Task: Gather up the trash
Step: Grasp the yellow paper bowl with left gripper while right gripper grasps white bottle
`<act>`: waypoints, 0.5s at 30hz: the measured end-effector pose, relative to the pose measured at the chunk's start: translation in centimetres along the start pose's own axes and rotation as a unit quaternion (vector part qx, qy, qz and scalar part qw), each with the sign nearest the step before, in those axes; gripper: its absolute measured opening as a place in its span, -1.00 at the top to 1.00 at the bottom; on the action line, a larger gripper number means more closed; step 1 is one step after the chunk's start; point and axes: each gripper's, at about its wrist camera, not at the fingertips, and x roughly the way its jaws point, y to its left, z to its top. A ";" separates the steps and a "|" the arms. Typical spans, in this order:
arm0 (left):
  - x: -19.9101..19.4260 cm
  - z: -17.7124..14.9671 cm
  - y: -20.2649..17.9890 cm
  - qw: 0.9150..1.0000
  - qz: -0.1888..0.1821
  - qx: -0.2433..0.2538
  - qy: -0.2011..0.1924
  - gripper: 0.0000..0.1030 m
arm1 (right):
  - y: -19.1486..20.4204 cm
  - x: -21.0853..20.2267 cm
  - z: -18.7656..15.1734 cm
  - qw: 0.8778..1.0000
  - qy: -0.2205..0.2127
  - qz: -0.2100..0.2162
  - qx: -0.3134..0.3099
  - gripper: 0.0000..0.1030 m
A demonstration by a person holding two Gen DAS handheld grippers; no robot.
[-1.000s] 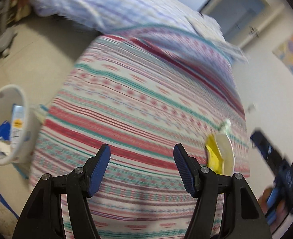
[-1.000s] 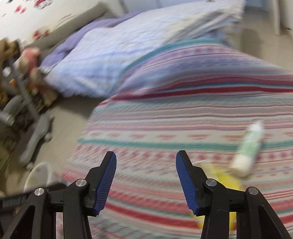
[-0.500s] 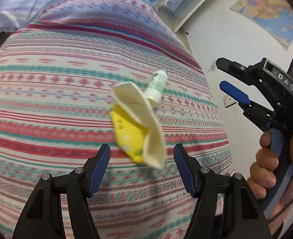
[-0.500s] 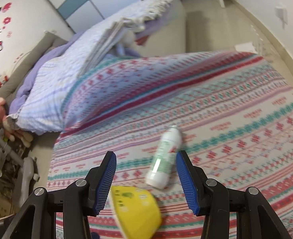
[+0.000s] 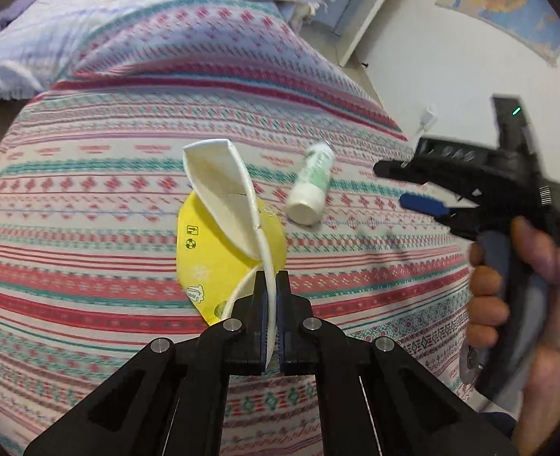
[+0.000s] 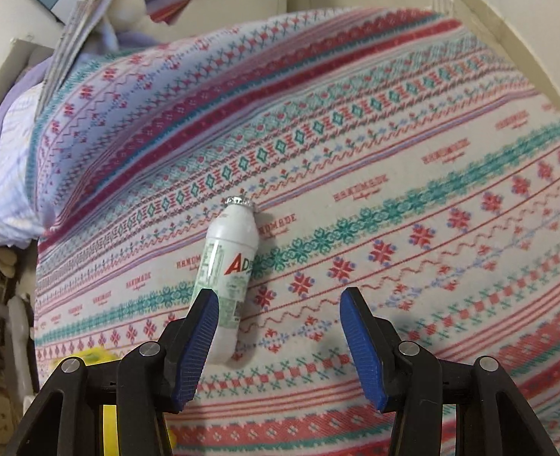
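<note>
1. Left gripper (image 5: 271, 288): jaws are pressing together on the white rim of the crushed paper cup (image 5: 226, 235), pinching it at its near edge.
2. Crushed paper cup: yellow outside with small printed symbols, white inside, flattened and folded. It is lying on the patterned blanket (image 5: 89, 190) and reaching away from the fingers toward the middle of the bed.
3. Small bottle (image 6: 228, 269): white plastic with a green-and-white label and red lettering (only "AD" is readable), foil-rimmed mouth pointing away from the right wrist camera. It is lying on its side on the blanket, just beside the cup and apart from it in the left wrist view.
4. Right gripper (image 6: 278, 326): blue-padded jaws are standing wide apart with nothing between them. It is hovering low over the blanket; the left pad is overlapping the bottle's base in its own view, and contact cannot be judged. A person's hand (image 5: 523, 304) is gripping its handle at the right of the left wrist view.
5. Patterned blanket: striped in red, teal and cream, with "HANDMADE" woven in rows, covering the bed.
6. Pale lilac bedding (image 5: 32, 45): lying heaped at the far end of the bed.
7. Wall map (image 5: 504, 3): hanging on the white wall, upper right.
</note>
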 end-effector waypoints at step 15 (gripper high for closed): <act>-4.3 -0.3 4.5 0.995 0.095 0.002 -0.025 0.94 | 2.2 5.9 -0.8 0.999 0.032 0.026 0.015 -0.13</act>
